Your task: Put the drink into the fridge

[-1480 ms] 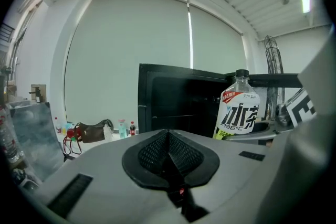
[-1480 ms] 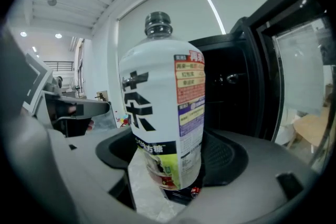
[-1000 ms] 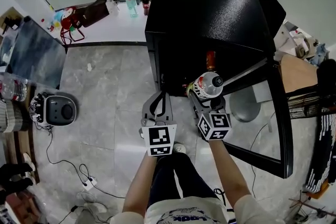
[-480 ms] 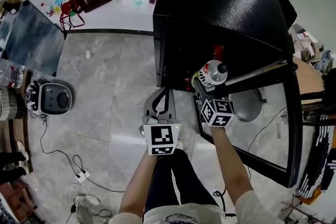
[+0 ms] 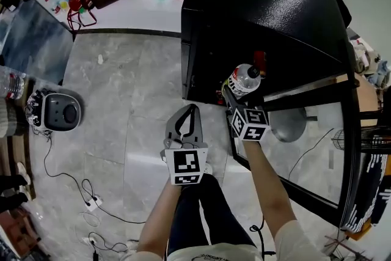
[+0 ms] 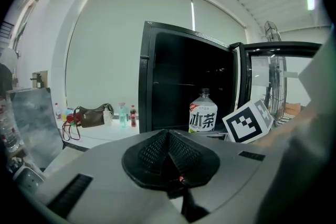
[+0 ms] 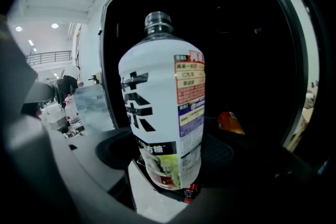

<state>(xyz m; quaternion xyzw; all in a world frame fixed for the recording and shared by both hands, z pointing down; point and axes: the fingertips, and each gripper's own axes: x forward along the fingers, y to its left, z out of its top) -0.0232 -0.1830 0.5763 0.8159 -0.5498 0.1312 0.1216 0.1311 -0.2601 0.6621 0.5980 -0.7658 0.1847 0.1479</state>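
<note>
A person's right gripper (image 5: 240, 96) carries a plastic drink bottle (image 7: 163, 107) upright at the open mouth of a black fridge (image 5: 256, 3), its jaws clamped on the lower body just above the base. The left gripper (image 5: 189, 110) hangs beside it over the floor (image 5: 134, 101), jaws pressed together with nothing between them. The bottle is a squat, round-shouldered cylinder with a narrow ribbed neck and dark cap, wrapped in a glossy white film label with bold black characters and a green patch low down. It looks full, so it is likely fairly heavy and top-loaded for so low a hold. The thin walls would give under a hard squeeze and the slick label could slide, so a firm grip on the straight lower body, where the ribbed rubber pads can bite, seems safest. The fridge is a hard, shiny box with a dark interior, and its glass-panelled door (image 5: 339, 131) stands swung wide. A small orange item (image 7: 229, 121) sits inside, too dim to identify. The floor is polished grey stone tile.
</note>
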